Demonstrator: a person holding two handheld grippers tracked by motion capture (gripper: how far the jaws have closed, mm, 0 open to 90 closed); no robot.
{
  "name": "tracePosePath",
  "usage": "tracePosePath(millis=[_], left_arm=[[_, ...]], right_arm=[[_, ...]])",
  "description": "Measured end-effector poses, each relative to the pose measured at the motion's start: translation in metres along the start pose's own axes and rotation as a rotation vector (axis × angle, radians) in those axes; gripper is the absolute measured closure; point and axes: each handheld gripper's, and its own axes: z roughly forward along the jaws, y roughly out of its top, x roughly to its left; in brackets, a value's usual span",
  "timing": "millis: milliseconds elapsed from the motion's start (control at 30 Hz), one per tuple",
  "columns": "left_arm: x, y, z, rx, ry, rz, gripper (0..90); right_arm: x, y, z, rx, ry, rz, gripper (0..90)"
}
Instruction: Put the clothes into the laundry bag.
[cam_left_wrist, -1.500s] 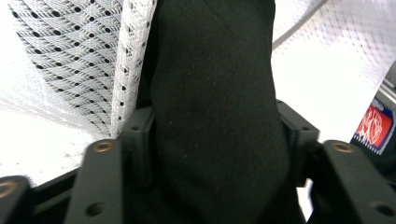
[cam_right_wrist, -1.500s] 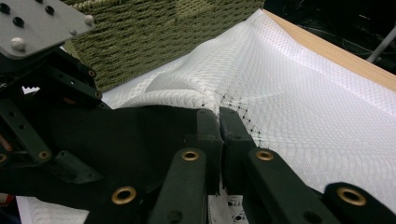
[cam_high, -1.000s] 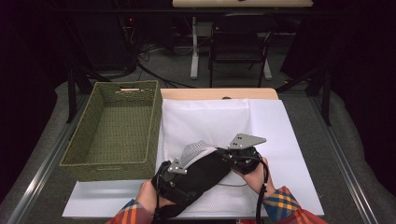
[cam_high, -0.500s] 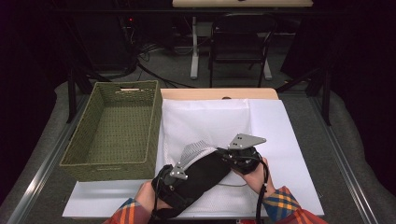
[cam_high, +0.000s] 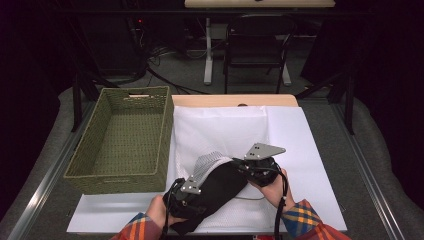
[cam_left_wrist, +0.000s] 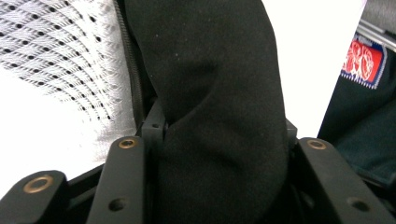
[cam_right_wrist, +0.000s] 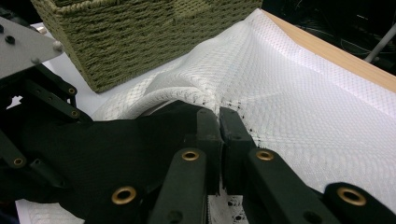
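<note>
**Garment part-way into mesh bag, left tongs freshly clamped**

Item: black garment (cam_high: 220, 187). Lying at the near middle of the white sheet (cam_high: 310, 150), slanting from the left hand (cam_high: 157, 212) up toward the right hand (cam_high: 272, 187). Far end tucked under the raised lip of the mesh bag (cam_high: 220, 130), near end trailing off toward the table edge.

Left tongs (cam_left_wrist: 222, 128): jaws just drawn in from wide to partly closed. Thick fold of black cloth bunched between them and filling the gap from pad to pad in the left gripper view. Judged a firm hold on the garment, not an empty squeeze.

Right tongs (cam_right_wrist: 219, 116): jaws fully together, pinching the rolled white rim of the bag's mouth and holding it lifted clear of the sheet. Black cloth just beside and below that rim.

Bag: white netting, spread flat over the far half of the sheet, mouth facing the person.

Basket (cam_high: 125, 135): woven, green, just beside the bag on the left, nothing visible inside.

Meaning for the work in hand: fresh grip on the cloth judged as readiness for a push, mouth held open on one side, garment gripped on the other. Stuffing judged under way, far from complete, with most of the black cloth outside the netting.

Risk noted: rim slipping from the pinch, or cloth bunching at the mouth instead of sliding in.
</note>
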Motion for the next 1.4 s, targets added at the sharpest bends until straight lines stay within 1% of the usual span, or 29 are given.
tracePosePath(millis=[67, 100, 133, 167, 200, 267, 300, 333, 367, 400, 433, 533, 600, 633, 667, 733, 800, 833, 867, 900, 1033, 1067, 1100, 1133, 1267, 1400], left_arm=[[0.001, 0.001, -0.002, -0.003, -0.007, -0.013, 57.2], [0.001, 0.001, -0.002, -0.003, -0.007, -0.013, 57.4], [0.001, 0.002, -0.002, -0.011, -0.009, -0.034, 57.4], [0.001, 0.002, -0.003, -0.009, -0.012, -0.04, 57.6], [0.001, 0.003, -0.003, -0.02, -0.014, -0.068, 57.8], [0.001, 0.004, -0.004, -0.018, -0.014, -0.075, 57.9], [0.002, 0.005, -0.005, -0.025, -0.021, -0.094, 58.0], [0.002, 0.005, -0.005, -0.025, -0.021, -0.094, 58.0], [0.002, 0.005, -0.005, -0.035, -0.022, -0.112, 58.0], [0.002, 0.006, -0.005, -0.032, -0.019, -0.122, 58.0], [0.002, 0.007, -0.004, -0.04, -0.022, -0.145, 58.0], [0.002, 0.008, -0.004, -0.04, -0.022, -0.155, 58.0], [0.002, 0.01, -0.004, -0.042, -0.018, -0.169, 57.9], [0.002, 0.013, -0.004, -0.045, -0.015, -0.183, 57.8], [0.002, 0.013, -0.004, -0.045, -0.015, -0.183, 57.8], [0.003, 0.015, -0.003, -0.054, -0.017, -0.203, 57.7], [0.003, 0.019, -0.002, -0.065, -0.008, -0.212, 57.6], [0.003, 0.02, -0.002, -0.071, -0.002, -0.224, 57.5], [0.003, 0.02, -0.002, -0.071, -0.002, -0.224, 57.4], [0.003, 0.023, 0.0, -0.073, 0.009, -0.228, 57.4], [0.005, 0.025, 0.001, -0.075, 0.015, -0.229, 57.2], [0.006, 0.026, 0.002, -0.08, 0.018, -0.238, 57.2], [0.006, 0.026, 0.002, -0.08, 0.018, -0.238, 57.2], [0.006, 0.028, 0.002, -0.091, 0.019, -0.251, 57.1], [0.007, 0.031, 0.004, -0.087, 0.029, -0.248, 56.9], [0.008, 0.035, 0.009, -0.092, 0.042, -0.261, 56.4]], right_arm=[[0.0, 0.0, -0.001, -0.002, -0.002, -0.002, 88.4], [0.0, 0.0, -0.001, -0.002, -0.002, -0.002, 88.4], [0.0, 0.0, -0.001, -0.002, -0.002, -0.002, 88.4], [0.0, 0.0, -0.001, -0.002, -0.002, -0.002, 88.4], [0.0, 0.0, -0.001, -0.003, -0.004, 0.001, 88.4], [0.0, 0.0, -0.001, -0.003, -0.004, 0.001, 88.4], [0.0, 0.0, -0.001, -0.003, -0.004, 0.002, 88.4], [0.0, 0.0, -0.001, -0.003, -0.004, 0.002, 88.4], [0.0, 0.0, -0.001, -0.003, -0.004, 0.002, 88.4], [0.0, 0.0, -0.001, -0.004, -0.004, 0.002, 88.4], [0.0, 0.0, -0.001, -0.004, -0.003, 0.002, 88.4], [0.001, 0.001, -0.001, -0.005, -0.003, 0.002, 88.4], [0.001, 0.001, 0.0, -0.006, -0.003, 0.003, 88.4], [0.001, 0.001, 0.0, -0.006, -0.003, 0.003, 88.4], [0.001, 0.001, 0.0, -0.006, -0.003, 0.003, 88.4], [0.001, 0.001, 0.0, -0.005, -0.001, 0.004, 88.4], [0.001, 0.001, 0.0, -0.006, 0.0, 0.002, 88.4], [0.001, 0.001, 0.0, -0.006, 0.0, 0.002, 88.4], [0.001, 0.001, 0.0, -0.006, 0.0, 0.002, 88.4], [0.001, 0.001, 0.0, -0.007, 0.001, 0.003, 88.4], [0.001, 0.001, 0.001, -0.007, 0.002, 0.003, 88.4], [0.001, 0.001, 0.001, -0.007, 0.003, 0.003, 88.4], [0.002, 0.001, 0.002, -0.007, 0.004, 0.002, 88.4], [0.002, 0.001, 0.002, -0.006, 0.005, 0.004, 88.4], [0.002, 0.001, 0.002, -0.005, 0.007, 0.002, 88.4], [0.003, 0.001, 0.002, -0.005, 0.009, 0.001, 88.4]])
